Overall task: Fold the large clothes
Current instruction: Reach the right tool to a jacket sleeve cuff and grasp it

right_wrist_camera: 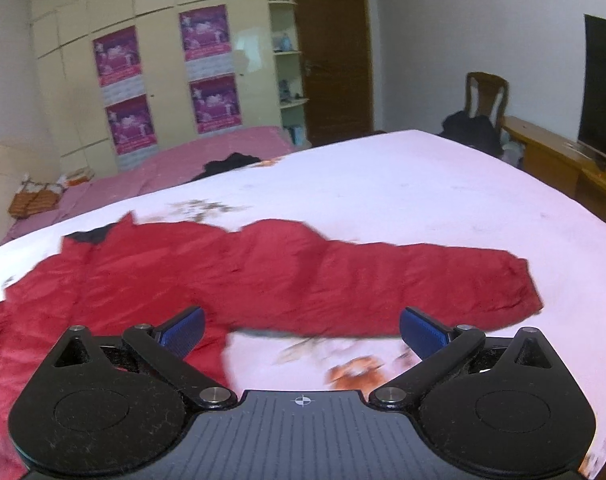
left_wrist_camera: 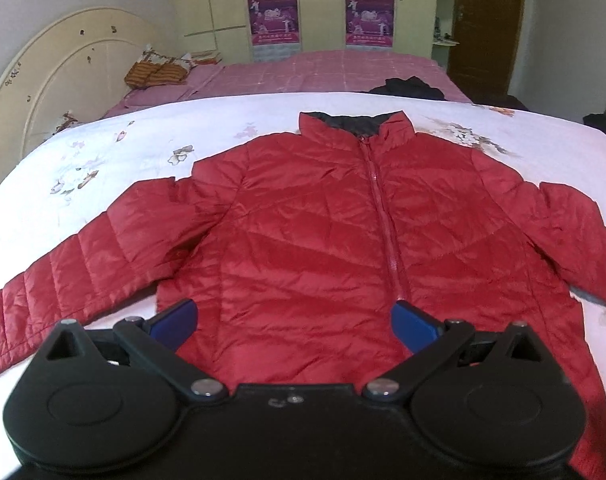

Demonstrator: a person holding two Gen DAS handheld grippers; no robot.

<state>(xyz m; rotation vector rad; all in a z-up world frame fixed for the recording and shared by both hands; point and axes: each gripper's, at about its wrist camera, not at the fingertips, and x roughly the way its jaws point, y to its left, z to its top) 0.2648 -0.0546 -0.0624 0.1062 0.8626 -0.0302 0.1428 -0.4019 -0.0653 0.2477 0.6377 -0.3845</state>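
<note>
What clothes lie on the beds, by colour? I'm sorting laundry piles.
Red: 1, the red jacket, spread flat on the floral sheet.
Dark: 1, a dark garment heaped on the pink bed.
Total: 2.

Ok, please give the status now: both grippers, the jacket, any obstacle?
Left gripper open, empty, over the hem. Right gripper open, empty, near the sleeve. Red jacket flat on the bed sheet, zipped, sleeves spread. No obstacle on it.
</note>
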